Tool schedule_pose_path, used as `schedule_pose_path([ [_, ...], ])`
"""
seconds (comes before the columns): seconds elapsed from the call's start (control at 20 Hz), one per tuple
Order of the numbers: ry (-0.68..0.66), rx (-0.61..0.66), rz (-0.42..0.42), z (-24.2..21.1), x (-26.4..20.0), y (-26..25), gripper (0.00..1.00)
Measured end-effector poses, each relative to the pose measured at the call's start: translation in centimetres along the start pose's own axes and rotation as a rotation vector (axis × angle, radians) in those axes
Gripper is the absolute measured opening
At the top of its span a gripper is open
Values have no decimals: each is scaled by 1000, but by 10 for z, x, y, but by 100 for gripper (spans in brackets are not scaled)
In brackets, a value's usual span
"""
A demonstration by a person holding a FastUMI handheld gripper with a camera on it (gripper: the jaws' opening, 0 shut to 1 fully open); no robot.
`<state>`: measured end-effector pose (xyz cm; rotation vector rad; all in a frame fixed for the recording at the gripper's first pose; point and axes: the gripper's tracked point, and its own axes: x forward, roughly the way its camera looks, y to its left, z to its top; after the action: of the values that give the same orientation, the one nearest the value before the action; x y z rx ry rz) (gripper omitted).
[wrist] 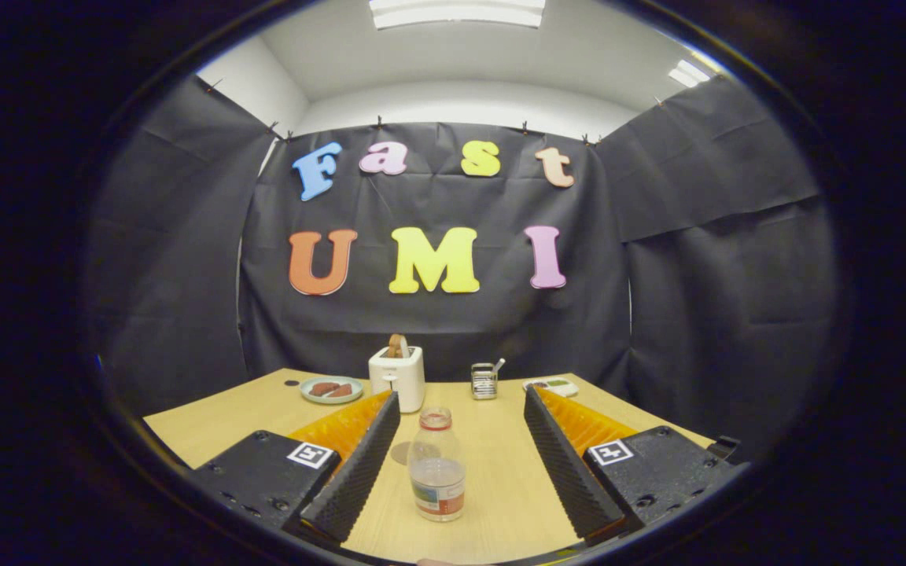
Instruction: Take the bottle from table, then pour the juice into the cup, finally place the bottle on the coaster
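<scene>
A small clear bottle (437,465) with a red cap and a little pale juice stands upright on the wooden table (500,487). It is between my gripper's (461,398) two fingers, nearer the left one, and neither finger touches it. The gripper is open wide. A round brownish coaster (401,453) lies flat just behind and left of the bottle, partly hidden by the left finger. Beyond the fingertips, near the table's far edge, stands a small clear cup (484,382) with a stick or spoon leaning in it.
A white toaster (397,378) with bread in its slot stands at the back, left of the cup. A pale green plate (331,389) with brown pieces lies left of the toaster. A small white flat object (554,386) lies at the back right.
</scene>
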<state>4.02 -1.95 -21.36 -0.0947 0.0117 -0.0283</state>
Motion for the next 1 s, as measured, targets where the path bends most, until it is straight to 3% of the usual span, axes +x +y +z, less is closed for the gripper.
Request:
schedule_pose_path([
  [1.0,76,-26,-13,-103,46,12,100],
])
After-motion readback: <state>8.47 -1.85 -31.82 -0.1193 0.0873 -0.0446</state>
